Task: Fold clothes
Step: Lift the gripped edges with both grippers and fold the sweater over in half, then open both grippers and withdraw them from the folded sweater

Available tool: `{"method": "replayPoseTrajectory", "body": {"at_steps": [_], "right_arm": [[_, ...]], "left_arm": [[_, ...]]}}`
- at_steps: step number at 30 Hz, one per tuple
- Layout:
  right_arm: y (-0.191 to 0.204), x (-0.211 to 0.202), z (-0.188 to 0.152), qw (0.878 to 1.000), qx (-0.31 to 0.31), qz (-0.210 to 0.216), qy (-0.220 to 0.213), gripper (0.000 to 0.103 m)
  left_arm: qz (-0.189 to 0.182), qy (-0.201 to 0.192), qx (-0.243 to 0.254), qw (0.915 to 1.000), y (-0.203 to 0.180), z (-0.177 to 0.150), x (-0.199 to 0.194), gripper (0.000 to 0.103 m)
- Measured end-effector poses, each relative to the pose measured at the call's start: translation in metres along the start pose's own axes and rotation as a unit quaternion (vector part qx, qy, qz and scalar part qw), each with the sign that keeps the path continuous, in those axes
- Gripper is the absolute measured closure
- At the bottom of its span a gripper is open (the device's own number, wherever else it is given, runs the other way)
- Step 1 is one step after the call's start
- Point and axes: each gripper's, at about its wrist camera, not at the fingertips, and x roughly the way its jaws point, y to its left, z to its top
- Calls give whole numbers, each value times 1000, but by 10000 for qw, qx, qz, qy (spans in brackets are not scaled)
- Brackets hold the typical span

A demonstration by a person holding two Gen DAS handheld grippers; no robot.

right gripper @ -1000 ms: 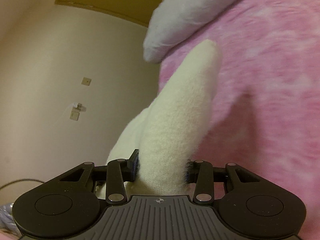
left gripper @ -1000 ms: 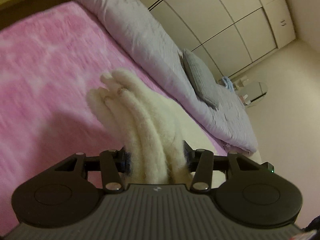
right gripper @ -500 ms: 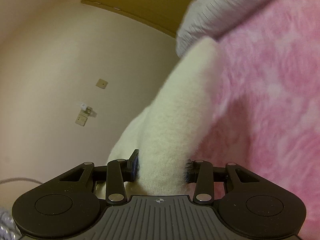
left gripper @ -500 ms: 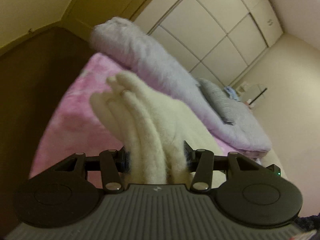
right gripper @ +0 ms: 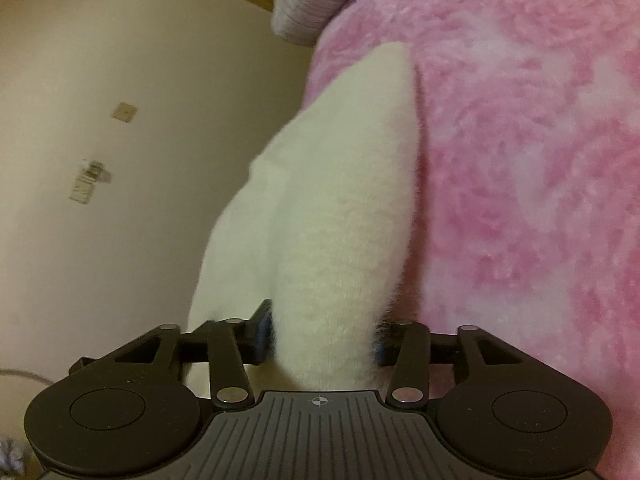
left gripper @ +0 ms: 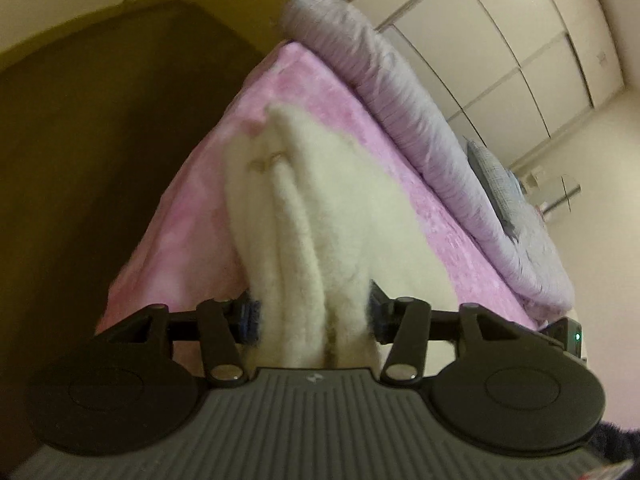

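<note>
Beyond left-view garment (left gripper: 320, 216): wardrobe (left gripper: 500, 40), duvet (left gripper: 420, 120).

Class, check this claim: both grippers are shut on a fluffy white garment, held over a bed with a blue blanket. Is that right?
Not quite. The blanket is pink, not blue, as the right wrist view shows plainly. The rest stands: the left gripper and the right gripper are each shut on the fluffy white garment.

A cream-white fuzzy garment (left gripper: 320, 216) is showing against a mottled pink blanket (right gripper: 520, 160). A lilac ribbed duvet (left gripper: 400, 92) is lying alongside.
</note>
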Motion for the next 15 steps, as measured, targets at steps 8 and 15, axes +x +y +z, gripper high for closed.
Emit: {"method": "replayPoseTrajectory", "body": {"at_steps": [8,15], "right_arm": [[65,-50,-36,9795,-1262,-1483,-515,45],[106,-56,-98,9397,-2745,-1996,-430,55]], "left_arm": [[970,-511,483,9928,-45,-9,-69,61],[1603,-242,1486,9755,-87,-53,-71,68]]}}
